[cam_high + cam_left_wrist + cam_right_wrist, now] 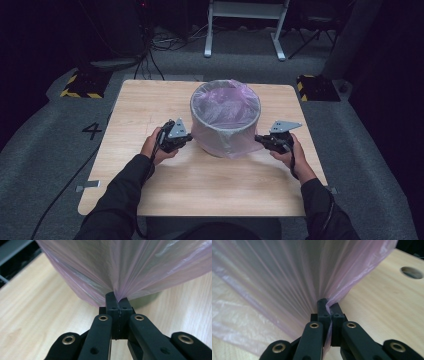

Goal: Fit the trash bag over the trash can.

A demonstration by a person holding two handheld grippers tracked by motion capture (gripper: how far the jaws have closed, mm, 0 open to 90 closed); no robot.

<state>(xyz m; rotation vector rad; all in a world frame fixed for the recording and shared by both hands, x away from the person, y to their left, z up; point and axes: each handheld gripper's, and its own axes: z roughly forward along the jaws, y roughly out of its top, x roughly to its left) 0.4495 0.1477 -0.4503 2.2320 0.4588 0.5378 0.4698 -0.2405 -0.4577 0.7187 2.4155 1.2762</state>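
a bin (225, 117) stands on the table (210, 185), a bag (227, 105) in it.

Bin (225, 125) with pink liner (225, 107) blocks table (150, 100) centre; bare wood open left, right and near edge. Both hands flank it, liner film draped between.

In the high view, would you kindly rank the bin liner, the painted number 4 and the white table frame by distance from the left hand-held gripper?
1. Bin liner: pinched by the left hand-held gripper.
2. Number 4: floor, left.
3. White table frame: far back.

Black gripper (117, 303), brass rivets, dark sleeves (120, 200)
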